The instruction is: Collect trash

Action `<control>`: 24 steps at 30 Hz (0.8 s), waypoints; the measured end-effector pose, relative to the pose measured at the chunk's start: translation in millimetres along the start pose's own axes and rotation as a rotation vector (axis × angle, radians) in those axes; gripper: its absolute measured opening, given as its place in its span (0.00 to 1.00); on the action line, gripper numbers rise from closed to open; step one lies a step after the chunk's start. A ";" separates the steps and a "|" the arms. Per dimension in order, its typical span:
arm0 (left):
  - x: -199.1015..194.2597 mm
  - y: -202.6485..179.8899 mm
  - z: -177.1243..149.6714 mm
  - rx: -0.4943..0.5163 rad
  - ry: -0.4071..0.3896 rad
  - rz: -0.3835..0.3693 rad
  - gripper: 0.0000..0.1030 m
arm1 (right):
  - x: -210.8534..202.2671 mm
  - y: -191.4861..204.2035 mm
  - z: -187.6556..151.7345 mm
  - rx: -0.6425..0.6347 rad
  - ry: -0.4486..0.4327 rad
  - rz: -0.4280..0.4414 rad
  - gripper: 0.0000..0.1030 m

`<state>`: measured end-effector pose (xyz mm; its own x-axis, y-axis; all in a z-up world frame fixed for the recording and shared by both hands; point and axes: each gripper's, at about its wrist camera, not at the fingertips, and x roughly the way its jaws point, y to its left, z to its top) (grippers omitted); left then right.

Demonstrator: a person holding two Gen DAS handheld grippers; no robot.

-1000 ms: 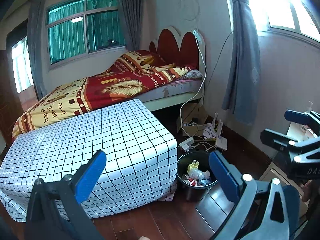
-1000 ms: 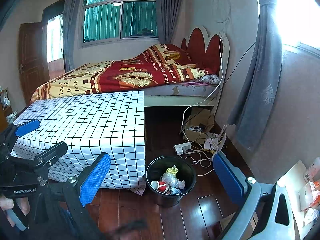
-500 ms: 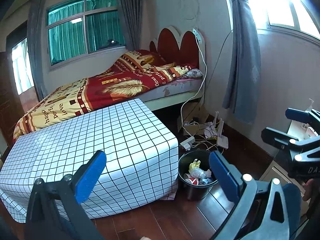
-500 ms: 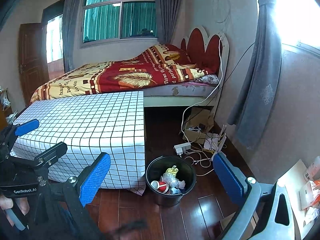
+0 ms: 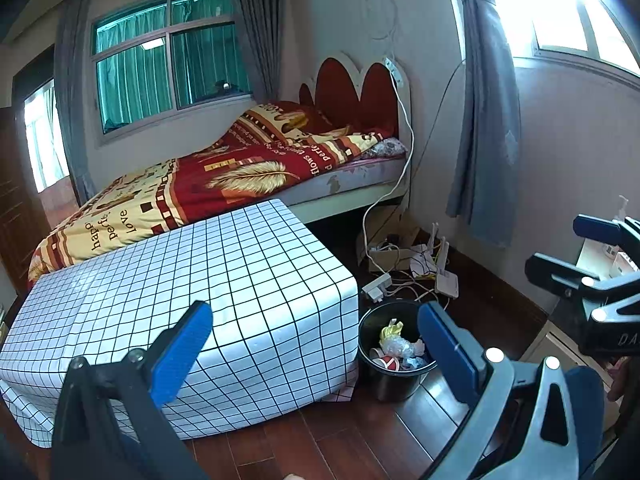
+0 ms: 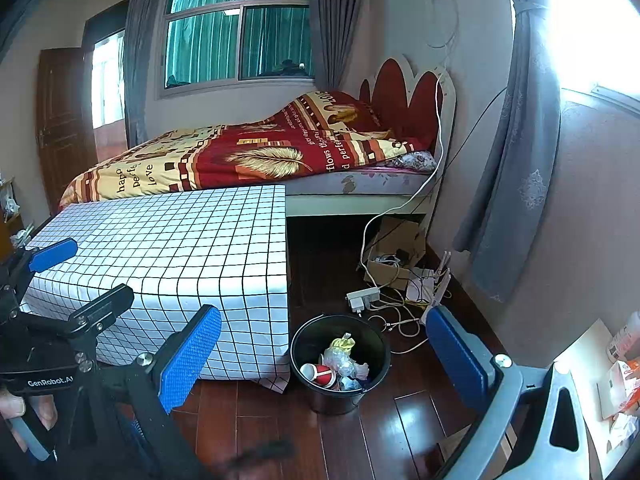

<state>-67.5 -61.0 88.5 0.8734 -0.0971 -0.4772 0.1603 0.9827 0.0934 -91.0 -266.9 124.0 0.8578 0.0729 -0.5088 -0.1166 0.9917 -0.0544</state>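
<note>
Both the left gripper (image 5: 316, 344) and right gripper (image 6: 324, 350) stood spread wide, blue ribbed pads empty. The round black bin (image 6: 340, 394), holding crumpled plastic trash (image 6: 344, 362) and a red paper cup (image 6: 320, 374), sat on glossy wooden floor (image 6: 400, 432) beside the grid-patterned cloth-covered table (image 5: 180, 272).

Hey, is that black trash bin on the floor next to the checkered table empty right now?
No, the black bin already holds trash, including a red paper cup and crumpled plastic.
</note>
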 end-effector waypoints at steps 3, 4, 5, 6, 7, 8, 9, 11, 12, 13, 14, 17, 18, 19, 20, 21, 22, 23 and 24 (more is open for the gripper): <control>0.2 0.3 0.3 0.001 0.001 0.001 1.00 | 0.0 -0.4 0.5 -0.001 0.001 0.000 1.00; -0.1 0.7 0.6 0.001 0.000 0.001 1.00 | -0.4 -0.7 0.8 -0.001 0.000 0.000 1.00; -0.3 1.3 1.0 0.001 -0.001 0.001 1.00 | -0.9 -1.2 1.4 0.000 -0.001 -0.001 1.00; 0.2 0.9 0.6 0.000 -0.001 0.001 1.00 | -0.5 -1.1 1.4 0.000 -0.002 -0.003 1.00; 0.0 1.4 1.0 -0.001 -0.001 0.001 1.00 | -0.6 -1.3 2.1 -0.001 -0.002 -0.005 1.00; -0.2 1.7 1.0 -0.002 -0.003 0.003 1.00 | -0.6 -1.6 2.4 -0.002 -0.003 -0.006 1.00; -0.3 1.1 1.0 -0.004 -0.005 0.003 1.00 | -1.6 -1.8 2.8 -0.003 -0.006 -0.007 1.00; -1.3 2.2 2.0 -0.009 -0.009 0.003 1.00 | -2.2 -2.0 3.0 -0.003 -0.007 -0.006 1.00; -1.4 2.4 2.4 -0.008 -0.010 0.004 1.00 | -2.3 -1.6 2.9 -0.004 -0.006 -0.008 1.00; -1.3 2.1 2.8 -0.007 -0.010 0.004 1.00 | -3.0 -1.2 2.7 -0.006 -0.006 -0.009 1.00; -1.3 2.4 2.9 -0.006 -0.009 0.004 1.00 | -2.8 -1.1 3.0 -0.006 -0.006 -0.008 1.00; -1.5 2.5 3.2 -0.006 -0.009 0.002 1.00 | -1.9 -0.7 3.1 -0.006 -0.002 -0.009 1.00; -0.7 1.6 2.8 -0.005 -0.009 0.004 1.00 | -1.7 -0.8 3.4 -0.006 -0.001 -0.007 1.00; -0.5 1.4 2.9 -0.005 -0.008 0.003 1.00 | -1.2 -0.2 3.8 -0.006 0.000 -0.005 1.00; 0.0 0.8 3.0 -0.002 -0.005 0.001 1.00 | -1.0 0.1 4.1 -0.007 0.002 -0.004 1.00; 0.1 0.6 3.2 0.000 -0.004 0.000 1.00 | -0.7 0.6 4.3 -0.008 0.002 -0.004 1.00; 0.0 0.5 3.0 0.002 -0.004 0.000 1.00 | -0.7 0.7 4.0 -0.008 0.001 -0.004 1.00; 0.2 0.1 1.9 0.003 -0.004 0.000 1.00 | -0.6 1.0 4.0 -0.009 0.001 -0.003 1.00; 0.3 -0.2 1.6 0.004 -0.003 -0.002 1.00 | -0.6 1.3 3.7 -0.009 0.002 -0.002 1.00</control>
<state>-66.6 -61.5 89.8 0.8747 -0.0992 -0.4744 0.1635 0.9818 0.0963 -89.9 -265.3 127.4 0.8569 0.0704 -0.5106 -0.1191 0.9909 -0.0633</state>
